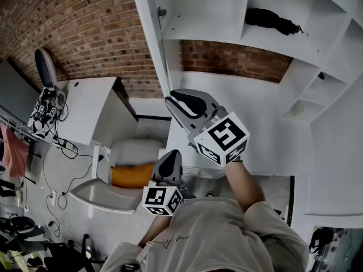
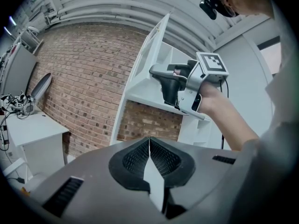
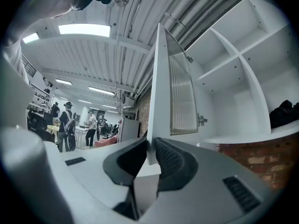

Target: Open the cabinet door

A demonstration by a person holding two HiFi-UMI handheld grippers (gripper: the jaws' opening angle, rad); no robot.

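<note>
Grips the bottom edge of the white cabinet door (image 1: 150, 33) with the right tool (image 1: 173, 103), jaws pinched narrow on the panel's lower corner. Shows the same hold in the right gripper view, with the cabinet door (image 3: 161, 92) rising edge-on toward 12 o'clock out of the right tool (image 3: 150, 146).

Stands swung well out from the cabinet (image 1: 227, 33), open shelves bared at 2 o'clock of the grip, a dark bundle (image 1: 272, 20) lying on the upper one.

Carries the left tool (image 1: 170, 156) lower, toward 7 o'clock of the right, well apart from the door. Shows the left tool (image 2: 149, 146) with jaws pressed together on nothing in its own view.

Leaves free air off the door's outer face toward 9 o'clock, as far as the brick wall (image 1: 85, 33). Puts a white surface (image 1: 85, 109) with cables at its far end near 8 o'clock. Sets a white chair (image 1: 133, 152) close under the tools at 6 o'clock.
</note>
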